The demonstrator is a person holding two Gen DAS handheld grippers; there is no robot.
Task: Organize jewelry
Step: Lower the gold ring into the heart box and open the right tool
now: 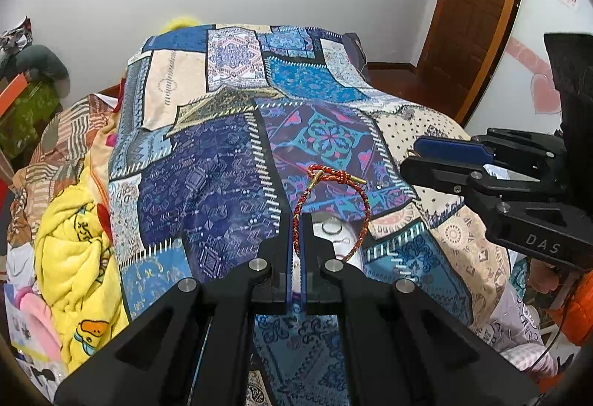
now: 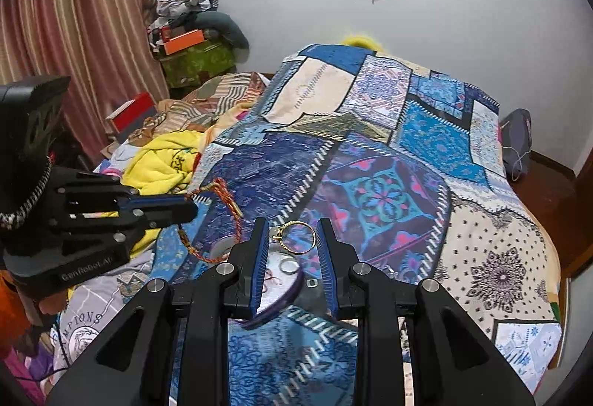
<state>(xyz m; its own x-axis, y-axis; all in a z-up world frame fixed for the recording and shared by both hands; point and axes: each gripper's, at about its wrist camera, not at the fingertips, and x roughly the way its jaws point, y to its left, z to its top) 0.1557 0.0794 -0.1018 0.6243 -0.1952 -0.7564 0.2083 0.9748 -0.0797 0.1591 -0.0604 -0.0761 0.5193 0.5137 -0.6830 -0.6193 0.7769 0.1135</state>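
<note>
Hidden: the white tray with a purple rim lies on the bed under both tools; the fingers cover most of it in each view, and the small rings in it are too small to tell apart.
Cord bracelet: a red and gold braided bracelet, knotted at the top with a short gold tip sticking out to the right; its lower left strand vanishes between the fingers.
Cord bracelet, place: it hangs in the air above the bedspread and over the tray, not resting on either.
Cord bracelet, axis: the loop stands roughly upright, its long axis running from the fingertips up to the knot, leaning a little right.
Left gripper: its fingers are pressed together on the bracelet cord.
Gold ring: a thin gold ring with a small setting on its left side, seen nearly face-on as a circle.
Gold ring, place: it sits between the blue pads, above the tray.
Right gripper: its fingers stand narrow, clamped on the ring's two sides.
Surroundings: a yellow blanket is bunched at the bed's left edge.
</note>
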